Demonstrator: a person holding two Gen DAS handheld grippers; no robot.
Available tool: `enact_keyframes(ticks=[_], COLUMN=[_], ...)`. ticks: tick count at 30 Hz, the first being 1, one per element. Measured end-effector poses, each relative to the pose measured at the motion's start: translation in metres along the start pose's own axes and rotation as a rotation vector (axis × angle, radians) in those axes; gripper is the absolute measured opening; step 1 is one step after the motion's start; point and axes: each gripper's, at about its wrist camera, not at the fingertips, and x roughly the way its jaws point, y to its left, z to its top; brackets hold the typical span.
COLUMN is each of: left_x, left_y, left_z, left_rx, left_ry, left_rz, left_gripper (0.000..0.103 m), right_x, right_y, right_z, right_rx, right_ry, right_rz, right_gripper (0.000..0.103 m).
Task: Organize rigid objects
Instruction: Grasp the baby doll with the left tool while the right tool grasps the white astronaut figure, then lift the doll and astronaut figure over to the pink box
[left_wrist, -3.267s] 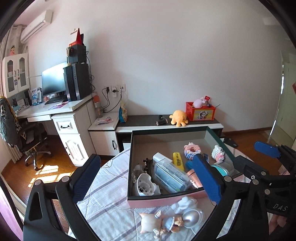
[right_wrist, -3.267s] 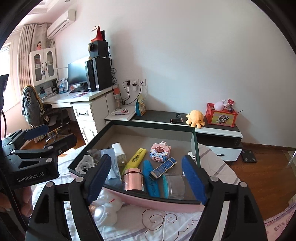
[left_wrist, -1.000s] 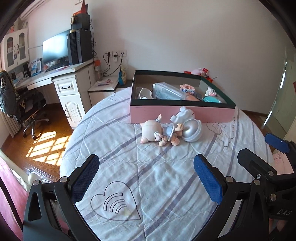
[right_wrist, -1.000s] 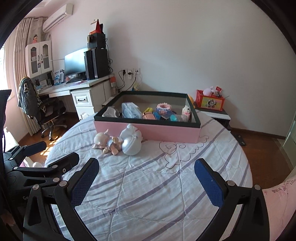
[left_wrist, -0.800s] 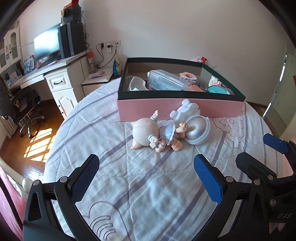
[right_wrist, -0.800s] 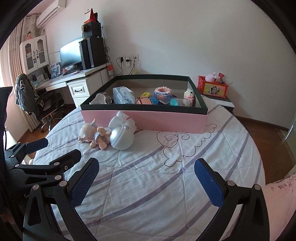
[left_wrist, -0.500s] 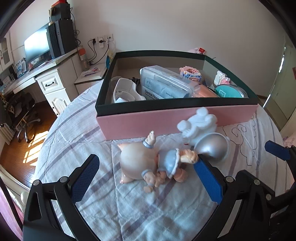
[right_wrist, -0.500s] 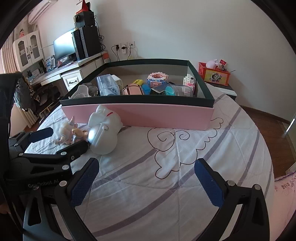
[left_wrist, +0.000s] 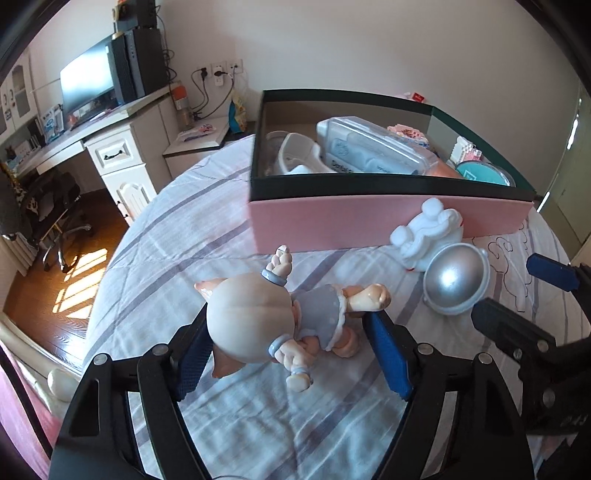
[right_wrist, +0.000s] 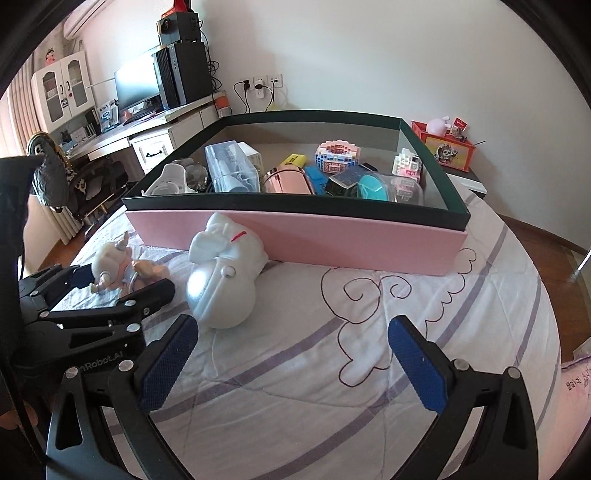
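A small doll (left_wrist: 255, 325) with a pale head and grey-blue dress lies on the striped bedspread (left_wrist: 177, 258). My left gripper (left_wrist: 291, 354) straddles it, jaws closing, a blue pad on each side of the doll and no firm press visible. A white astronaut figure (left_wrist: 443, 273) with a silver helmet lies to its right against the pink box (left_wrist: 351, 225). In the right wrist view the astronaut figure (right_wrist: 221, 291) lies just ahead and left of my right gripper (right_wrist: 291, 369), which is open and empty. The doll (right_wrist: 118, 269) sits between the left gripper's fingers (right_wrist: 147, 295).
The pink box (right_wrist: 332, 236) with a dark green rim holds several items: a clear case, block models, a teal disc. Beyond the round bed stand a white desk (left_wrist: 122, 147) with a monitor, an office chair (left_wrist: 55, 206) and a low cabinet with a red box (right_wrist: 447, 147).
Both grippers have come forward and lower toward the toys. The left jaws have narrowed and now stand around the doll. The right gripper stays wide open, nearer the astronaut.
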Motion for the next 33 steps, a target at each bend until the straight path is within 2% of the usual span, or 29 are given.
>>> enact_keyframes(ticks=[5,8,9,10,12,13,17,22,29,33], left_x=[-0.008,-0.006,-0.006,-0.005,-0.005,-0.007,-0.024,-0.069,-0.167,-0.218], left_y=[0.02,0.023,0.021,0.02,0.016,0.014,0.007,-0.002,-0.026,-0.037], left_z=[-0.012,-0.013,-0.013,-0.013,-0.011,-0.011,-0.013,-0.019,-0.027,-0.037], left_rx=[-0.044,-0.053,-0.044,-0.036,-0.028,-0.025,-0.023,-0.041,-0.029,-0.016], left_ry=[0.003,0.007,0.006,0.006,0.004,-0.006,-0.057,-0.161,-0.376,-0.472], left_rz=[0.048,0.034,0.038,0.033,0.027,0.032,0.019,0.008,-0.021,-0.021], left_gripper=[0.079,0.079,0.079,0.079,0.079,0.079,0.079,0.079,0.079,0.079], right_x=[0.023,0.041,0.046,0.05,0.05,0.046,0.033,-0.018,-0.138,-0.195], right_y=[0.016,0.016,0.015,0.014,0.015,0.015,0.016,0.016,0.026,0.033], right_z=[0.015,0.023,0.025,0.024,0.024,0.023,0.013,-0.004,-0.024,-0.033], right_rx=[-0.018,0.022,0.03,0.034,0.016,0.009,-0.001,0.011,-0.014,-0.035], right_ry=[0.018,0.052,0.065,0.072,0.068,0.06,0.045,-0.07,-0.335,-0.426], right_rz=[0.017,0.048,0.063,0.08,0.062,0.083,0.118,0.123,0.08,0.064], right_gripper=[0.103,0.101,0.097,0.087,0.072,0.051,0.05,0.05,0.05,0.05])
